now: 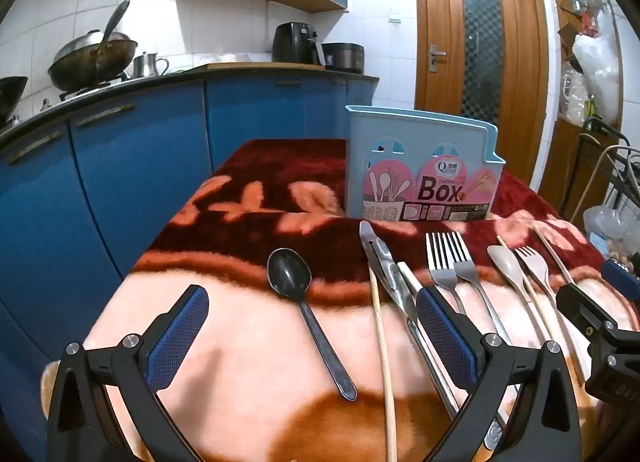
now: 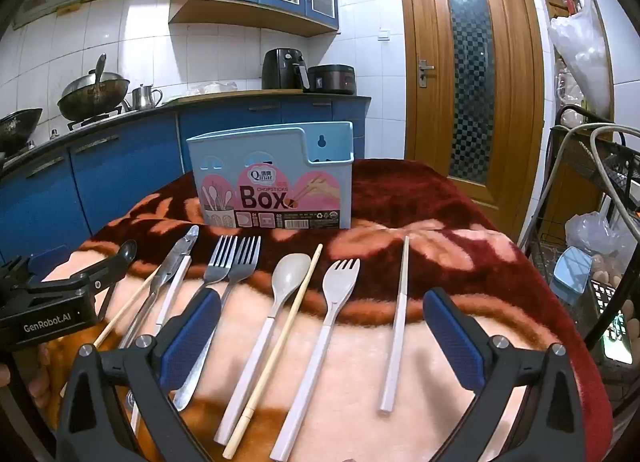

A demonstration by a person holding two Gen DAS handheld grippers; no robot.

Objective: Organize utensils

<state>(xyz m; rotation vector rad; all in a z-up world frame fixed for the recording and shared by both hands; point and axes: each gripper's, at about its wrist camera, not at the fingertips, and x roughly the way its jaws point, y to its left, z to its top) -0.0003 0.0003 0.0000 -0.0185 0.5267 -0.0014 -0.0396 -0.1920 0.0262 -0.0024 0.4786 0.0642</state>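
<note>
A light blue chopsticks box stands upright at the far side of the blanket-covered table; it also shows in the right wrist view. Utensils lie in a row before it: a black spoon, a wooden chopstick, metal tongs, two steel forks, a beige spoon, another wooden chopstick, a beige fork and a white chopstick. My left gripper is open above the black spoon. My right gripper is open above the beige spoon and fork.
The table carries a red and pink plush blanket. Blue kitchen cabinets with a wok stand on the left. A wooden door is behind. A wire rack with bags stands on the right.
</note>
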